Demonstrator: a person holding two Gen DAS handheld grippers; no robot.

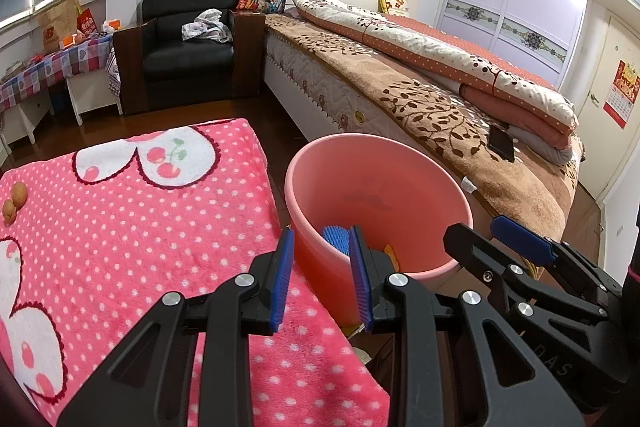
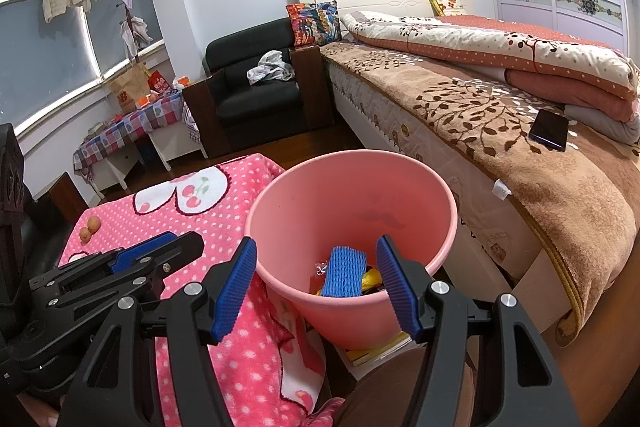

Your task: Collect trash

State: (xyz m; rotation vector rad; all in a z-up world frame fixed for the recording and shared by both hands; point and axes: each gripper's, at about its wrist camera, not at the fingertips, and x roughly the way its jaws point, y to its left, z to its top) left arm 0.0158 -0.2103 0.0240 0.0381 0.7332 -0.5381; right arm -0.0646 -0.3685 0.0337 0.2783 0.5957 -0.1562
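**Bedroom floor, pink bin beside the bed**

Left wrist view: pink spotted blanket (image 1: 140,227) lies left of the pink bin (image 1: 320,267); my left gripper (image 1: 322,279) straddles its near rim, jaws parted, pressing nothing.

Right wrist view: my right gripper (image 2: 316,287) hangs spread wide above the bin (image 2: 352,319), empty. Blue foam net (image 2: 344,273) and yellow scraps (image 2: 370,277) lie inside.

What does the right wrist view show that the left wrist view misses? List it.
Only the right wrist view: the yellow scrap in the pink bin beside the blue foam net, and the books under the bin. Only the left wrist view: the red calendar on the door. Both: bin, net, the pink blanket carrying two small fruits, the phone on the bed, and both grippers, left and right, open and empty.
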